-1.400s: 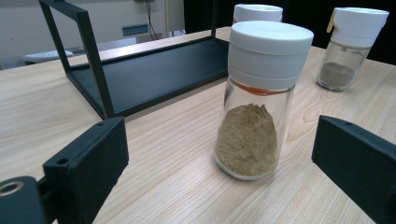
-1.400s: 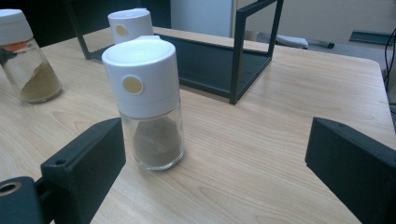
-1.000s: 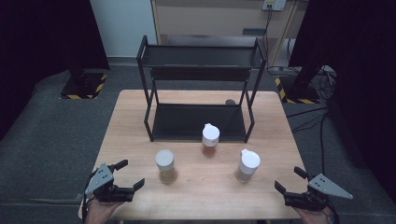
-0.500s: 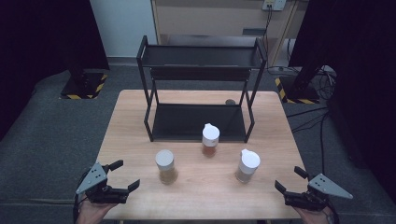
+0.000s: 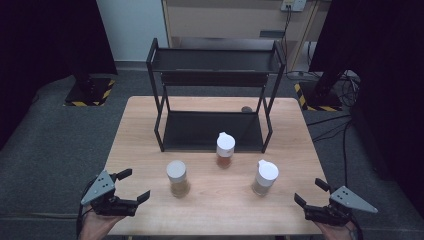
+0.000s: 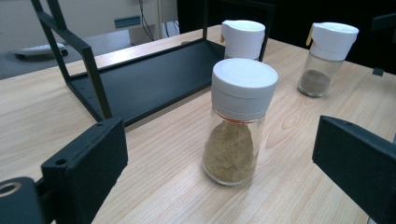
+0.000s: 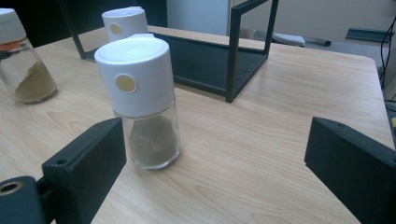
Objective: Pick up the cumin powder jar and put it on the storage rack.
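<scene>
Three jars are set out before two wide-open grippers.

The left gripper (image 5: 134,186) is held at the table's (image 5: 140,130) near left corner, the right gripper (image 5: 312,194) at its near right corner, both empty. The left jar (image 5: 177,178), middle jar (image 5: 225,150) and right jar (image 5: 264,177) are stood apart near the rack's (image 5: 215,131) front edge.
</scene>
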Tool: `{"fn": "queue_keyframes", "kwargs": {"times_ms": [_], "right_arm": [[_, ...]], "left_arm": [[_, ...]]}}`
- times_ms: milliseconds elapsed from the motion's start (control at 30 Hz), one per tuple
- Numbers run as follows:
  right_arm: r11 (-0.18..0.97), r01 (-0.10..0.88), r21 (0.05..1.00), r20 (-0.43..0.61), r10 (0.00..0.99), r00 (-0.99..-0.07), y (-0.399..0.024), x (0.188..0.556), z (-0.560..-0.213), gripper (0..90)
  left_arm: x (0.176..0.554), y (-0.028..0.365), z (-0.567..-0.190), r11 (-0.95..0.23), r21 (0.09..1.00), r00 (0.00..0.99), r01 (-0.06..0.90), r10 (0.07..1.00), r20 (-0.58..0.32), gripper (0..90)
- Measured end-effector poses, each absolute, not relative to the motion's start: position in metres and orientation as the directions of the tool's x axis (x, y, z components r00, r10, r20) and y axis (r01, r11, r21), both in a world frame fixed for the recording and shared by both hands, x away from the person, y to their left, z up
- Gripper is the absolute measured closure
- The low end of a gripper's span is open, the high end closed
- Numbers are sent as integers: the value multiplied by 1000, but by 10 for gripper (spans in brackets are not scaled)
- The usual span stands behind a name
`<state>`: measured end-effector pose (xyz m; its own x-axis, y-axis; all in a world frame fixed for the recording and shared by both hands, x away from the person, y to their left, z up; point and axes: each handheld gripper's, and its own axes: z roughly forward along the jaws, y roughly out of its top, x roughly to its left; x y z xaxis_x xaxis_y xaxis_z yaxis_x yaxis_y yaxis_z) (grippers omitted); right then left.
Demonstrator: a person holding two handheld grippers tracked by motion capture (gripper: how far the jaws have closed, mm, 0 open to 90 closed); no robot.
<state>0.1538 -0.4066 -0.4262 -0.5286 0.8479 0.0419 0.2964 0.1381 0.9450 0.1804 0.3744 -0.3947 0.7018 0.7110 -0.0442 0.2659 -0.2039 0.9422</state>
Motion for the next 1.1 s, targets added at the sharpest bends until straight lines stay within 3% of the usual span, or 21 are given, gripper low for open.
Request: {"fn": "queue_keyframes", "kwargs": {"times_ms": [1100], "right_arm": [[142,289,947,34,847,-530,-407,153,-426,62]], "left_arm": [[230,351,-392,-230,935,780,270,621,-72,24]]}}
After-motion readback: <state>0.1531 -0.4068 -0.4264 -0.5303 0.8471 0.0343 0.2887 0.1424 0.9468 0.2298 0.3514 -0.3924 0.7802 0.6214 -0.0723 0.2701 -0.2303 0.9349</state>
